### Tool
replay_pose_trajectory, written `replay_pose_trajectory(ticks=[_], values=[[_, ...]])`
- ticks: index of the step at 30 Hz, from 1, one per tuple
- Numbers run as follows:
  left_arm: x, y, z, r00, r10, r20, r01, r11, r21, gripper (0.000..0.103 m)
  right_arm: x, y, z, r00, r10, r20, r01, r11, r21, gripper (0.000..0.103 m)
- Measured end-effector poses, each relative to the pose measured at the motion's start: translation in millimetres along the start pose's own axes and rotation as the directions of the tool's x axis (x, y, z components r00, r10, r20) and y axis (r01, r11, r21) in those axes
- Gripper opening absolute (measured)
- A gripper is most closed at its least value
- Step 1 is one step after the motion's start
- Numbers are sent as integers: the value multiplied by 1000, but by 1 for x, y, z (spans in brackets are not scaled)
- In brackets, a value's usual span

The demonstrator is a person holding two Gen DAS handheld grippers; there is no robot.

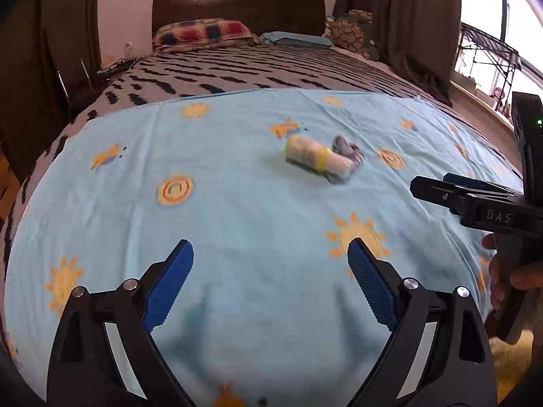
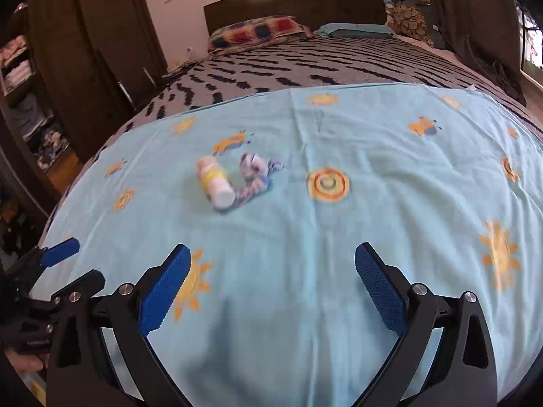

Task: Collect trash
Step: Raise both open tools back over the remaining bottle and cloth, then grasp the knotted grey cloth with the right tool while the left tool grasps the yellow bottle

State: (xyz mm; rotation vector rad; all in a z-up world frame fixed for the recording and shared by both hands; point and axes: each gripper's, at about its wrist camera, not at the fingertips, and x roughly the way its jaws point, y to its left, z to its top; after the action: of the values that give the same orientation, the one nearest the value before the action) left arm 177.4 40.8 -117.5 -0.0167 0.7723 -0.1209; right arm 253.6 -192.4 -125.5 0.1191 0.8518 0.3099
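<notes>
Two pieces of trash, a small bottle [image 1: 317, 159] touching a crumpled wrapper [image 1: 348, 151], lie mid-sheet on the bed [image 1: 237, 71]. Both tongs, left [image 1: 270, 283] and right [image 2: 273, 288], gape wide and empty; a careless pinch could roll the bottle away.

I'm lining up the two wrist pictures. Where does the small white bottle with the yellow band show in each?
Left wrist: bottle lies right of centre, upper half, on the blue sheet.
Right wrist: bottle lies left of centre, on the same sheet.
Shared landmark: the crumpled wrapper right beside it.
</notes>
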Motion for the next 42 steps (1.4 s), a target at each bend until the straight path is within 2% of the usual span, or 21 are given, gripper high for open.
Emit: replay_pose_trajectory(ticks=[4, 10, 17, 19, 23, 27, 32, 37, 40, 42], values=[[23, 3, 12, 1000, -13, -16, 13, 1000, -11, 87, 30, -5, 21, 1000, 27, -7, -26, 999, 47, 95], [45, -5, 23, 999, -38, -27, 38, 999, 7, 87, 66, 0, 45, 997, 67, -42, -64, 996, 69, 63], [61, -12, 32, 998, -42, -38, 43, 999, 25, 87, 98, 11, 52, 991, 75, -111, -69, 996, 51, 44], [64, -12, 34, 999, -36, -40, 38, 999, 30, 87, 98, 13, 53, 991, 84, -106, -80, 996, 37, 28], [71, -18, 43, 999, -30, -42, 32, 999, 40, 88, 77, 13, 58, 998, 35, -44, -36, 999, -26, 26], [80, -28, 53, 997, -48, -54, 51, 997, 62, 90, 53, -3, 66, 1000, -23, 15, 23, 1000, -20, 26], [96, -46, 59, 994, -61, -90, 72, 990, 125, 91, 33, -30, 70, 998, -53, 43, 53, 999, 8, 26], [120, -57, 61, 991, -21, -133, 49, 976, 214, 91, 23, -44, 65, 998, -44, 49, 43, 999, 13, 26], [134, -55, 66, 986, -43, -159, 76, 976, 205, 91, 25, -45, 59, 998, -51, 40, 51, 999, 2, 26], [140, -53, 71, 984, -69, -167, 101, 977, 188, 87, 24, -47, 56, 998, -61, 35, 61, 998, -5, 26]])
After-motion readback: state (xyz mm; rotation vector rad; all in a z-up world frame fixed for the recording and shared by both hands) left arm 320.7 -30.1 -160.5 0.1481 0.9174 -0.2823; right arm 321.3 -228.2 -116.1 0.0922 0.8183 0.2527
